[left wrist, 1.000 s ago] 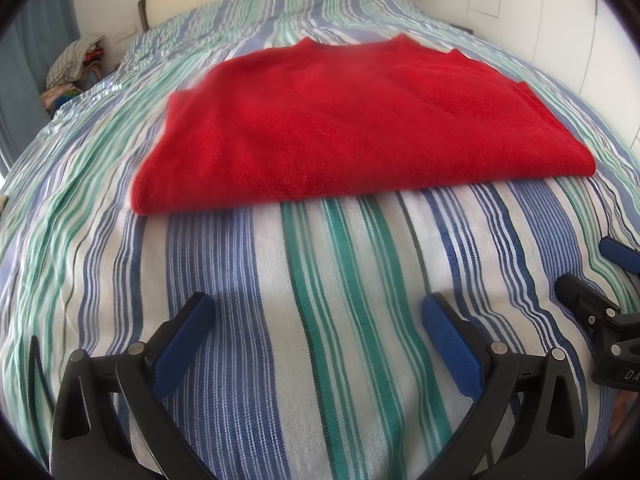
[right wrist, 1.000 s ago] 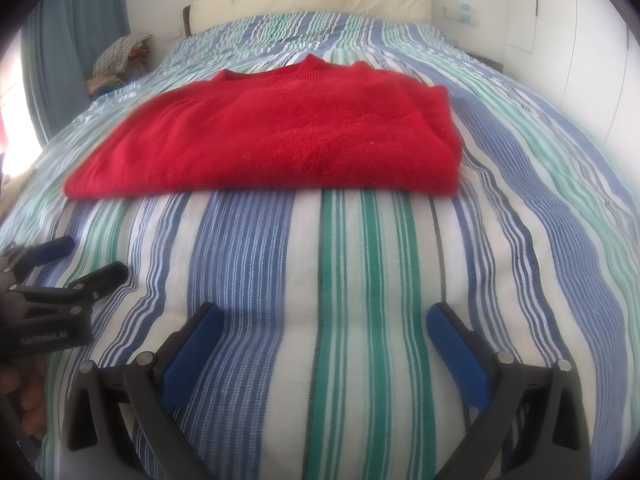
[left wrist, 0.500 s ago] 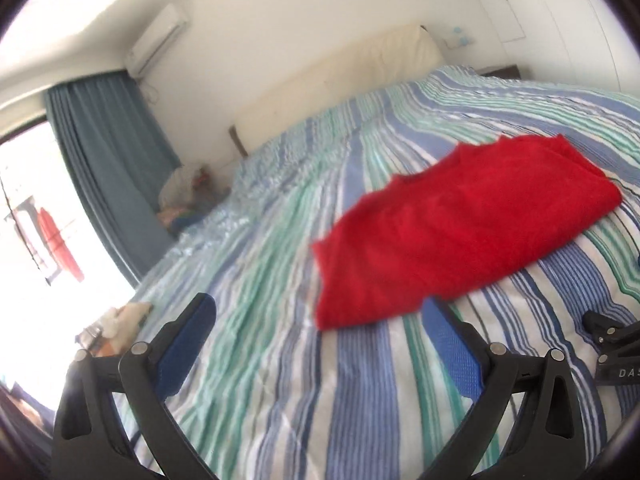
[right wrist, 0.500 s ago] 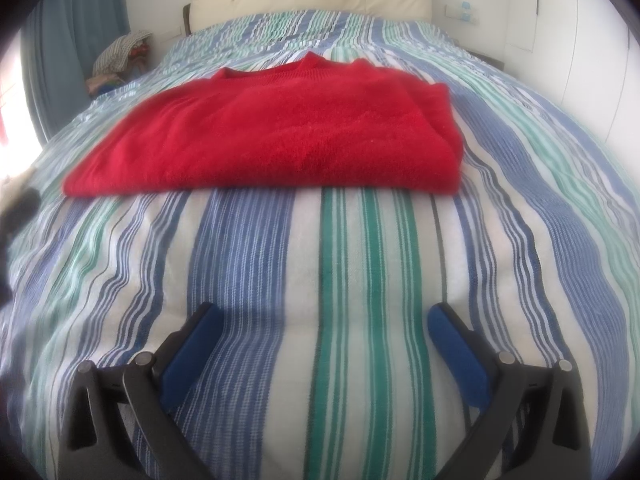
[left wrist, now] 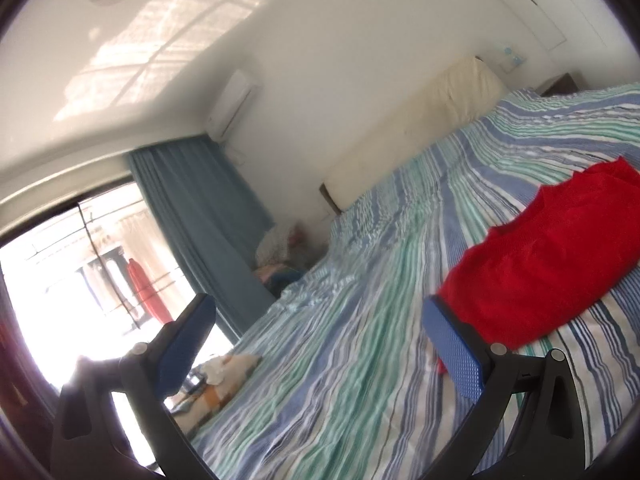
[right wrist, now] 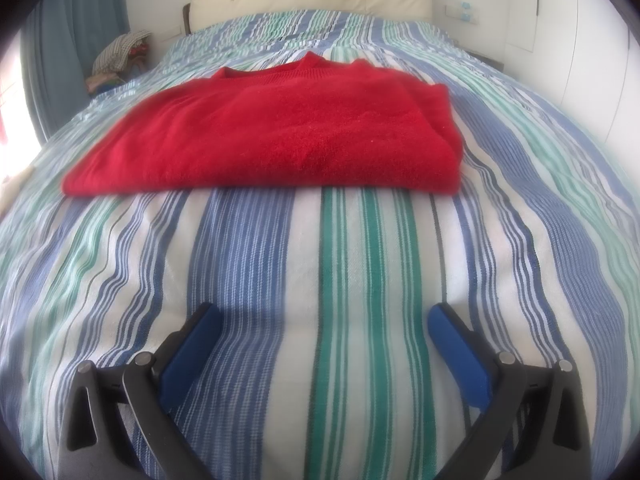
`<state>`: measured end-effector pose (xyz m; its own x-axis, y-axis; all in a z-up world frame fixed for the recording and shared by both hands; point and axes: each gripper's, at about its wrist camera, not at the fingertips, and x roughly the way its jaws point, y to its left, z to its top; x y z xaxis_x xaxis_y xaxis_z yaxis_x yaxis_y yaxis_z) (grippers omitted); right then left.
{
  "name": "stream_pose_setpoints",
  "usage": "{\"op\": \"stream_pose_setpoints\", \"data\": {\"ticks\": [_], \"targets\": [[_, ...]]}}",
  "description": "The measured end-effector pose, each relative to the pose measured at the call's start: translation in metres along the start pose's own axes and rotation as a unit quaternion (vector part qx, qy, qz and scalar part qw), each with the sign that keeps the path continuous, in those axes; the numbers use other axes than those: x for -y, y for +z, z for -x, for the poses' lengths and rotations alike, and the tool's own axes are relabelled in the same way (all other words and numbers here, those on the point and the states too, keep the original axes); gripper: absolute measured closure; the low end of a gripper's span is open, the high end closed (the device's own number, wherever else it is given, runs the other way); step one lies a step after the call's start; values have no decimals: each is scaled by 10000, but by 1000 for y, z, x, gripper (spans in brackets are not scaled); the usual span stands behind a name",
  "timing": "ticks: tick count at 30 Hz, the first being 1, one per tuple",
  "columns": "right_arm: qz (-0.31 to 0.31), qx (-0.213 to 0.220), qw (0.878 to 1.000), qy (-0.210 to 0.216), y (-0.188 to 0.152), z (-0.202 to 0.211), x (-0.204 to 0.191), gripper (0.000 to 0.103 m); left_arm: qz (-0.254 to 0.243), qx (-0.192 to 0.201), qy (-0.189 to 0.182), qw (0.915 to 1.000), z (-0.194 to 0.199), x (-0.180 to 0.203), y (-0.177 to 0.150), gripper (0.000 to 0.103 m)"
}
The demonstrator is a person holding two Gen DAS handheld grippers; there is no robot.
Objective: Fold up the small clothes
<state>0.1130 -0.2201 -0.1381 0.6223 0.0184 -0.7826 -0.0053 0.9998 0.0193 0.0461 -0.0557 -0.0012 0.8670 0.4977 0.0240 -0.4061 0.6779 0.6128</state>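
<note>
- My left gripper (left wrist: 320, 344) had swung away toward the window, jaws spread, empty.
- My right gripper (right wrist: 324, 348) hung likewise (nothing held).
- The red sweater (right wrist: 280, 132) lay folded mid-bed: soft, light; I'd pinch its corners.

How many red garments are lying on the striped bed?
1. A folded red sweater lies flat on the striped bed cover, ahead of the open right gripper. The left camera shows the same one at its right side. Others may lie outside both views.
</note>
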Motion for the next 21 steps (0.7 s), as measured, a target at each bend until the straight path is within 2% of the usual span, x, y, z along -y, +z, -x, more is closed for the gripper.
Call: {"op": "stream_pose_setpoints", "data": {"ticks": [7, 13, 17, 21], "targets": [[1, -1, 10000, -1, 0, 0, 0, 1, -126, 389, 368, 9985, 13, -4, 6, 0], [3, -1, 10000, -2, 0, 0, 0, 1, -252, 416, 374, 9981, 16, 1, 4, 0], [3, 0, 10000, -2, 0, 0, 0, 1, -254, 261, 175, 9992, 16, 0, 4, 0], [3, 0, 10000, -1, 0, 0, 0, 1, -409, 483, 522, 9966, 23, 1, 5, 0]]}}
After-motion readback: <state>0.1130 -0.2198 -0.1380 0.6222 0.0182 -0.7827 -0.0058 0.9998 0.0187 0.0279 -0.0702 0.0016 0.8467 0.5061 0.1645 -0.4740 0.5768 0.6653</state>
